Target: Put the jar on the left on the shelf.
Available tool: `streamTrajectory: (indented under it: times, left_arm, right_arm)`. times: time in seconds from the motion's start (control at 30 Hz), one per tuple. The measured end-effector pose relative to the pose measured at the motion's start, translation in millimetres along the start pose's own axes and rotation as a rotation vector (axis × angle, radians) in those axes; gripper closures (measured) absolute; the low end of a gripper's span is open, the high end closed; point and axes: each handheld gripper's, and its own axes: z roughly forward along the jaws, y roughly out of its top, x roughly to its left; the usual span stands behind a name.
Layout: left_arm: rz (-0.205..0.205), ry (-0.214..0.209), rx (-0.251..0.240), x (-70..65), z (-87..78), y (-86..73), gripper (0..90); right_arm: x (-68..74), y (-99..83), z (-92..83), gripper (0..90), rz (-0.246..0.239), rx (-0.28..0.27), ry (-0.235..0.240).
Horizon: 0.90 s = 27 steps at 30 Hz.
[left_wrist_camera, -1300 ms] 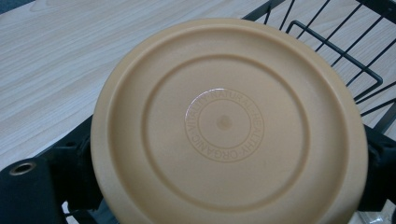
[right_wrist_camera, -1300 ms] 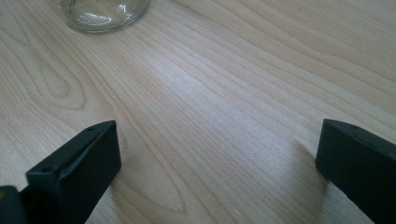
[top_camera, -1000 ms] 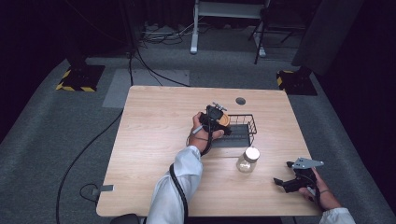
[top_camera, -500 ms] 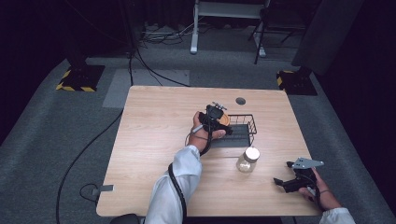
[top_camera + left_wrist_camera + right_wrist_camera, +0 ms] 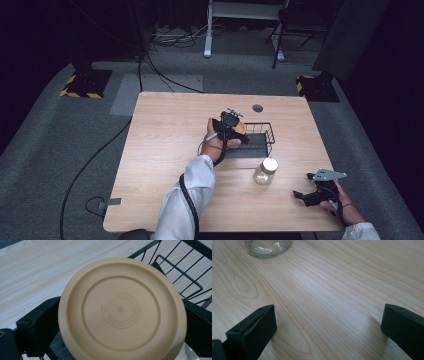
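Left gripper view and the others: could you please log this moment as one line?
left gripper: shut on tan lid, over wire basket | right gripper: open, empty | glass jar: on table

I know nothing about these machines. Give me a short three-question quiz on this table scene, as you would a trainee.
1. True or false: the left gripper is shut on the tan lid.
2. What stands between the wire basket and the right gripper? A) glass jar B) mug C) bowl
3. Fill in: the right gripper's jaws stand ____, with nothing between them.

Key: 1 true; 2 A; 3 open.
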Motion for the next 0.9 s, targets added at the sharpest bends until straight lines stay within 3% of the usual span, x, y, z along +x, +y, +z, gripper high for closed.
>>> streamTrajectory:
  times: [0.2,0.37,0.9]
  left_arm:
    - [0.028,0.007,-0.004,-1.8,-8.2,1.5,2.3]
    - [0.082,0.021,-0.004,-5.6,-13.9,1.9,2.4]
    - [0.158,0.033,-0.016,-11.0,-31.0,-2.4,2.2]
  right_arm:
    - [0.0,0.0,0.0,0.1,0.000,0.000,0.000]
    - [0.0,0.0,0.0,0.1,0.000,0.000,0.000]
    - [0.0,0.0,0.0,0.1,-0.001,0.000,0.000]
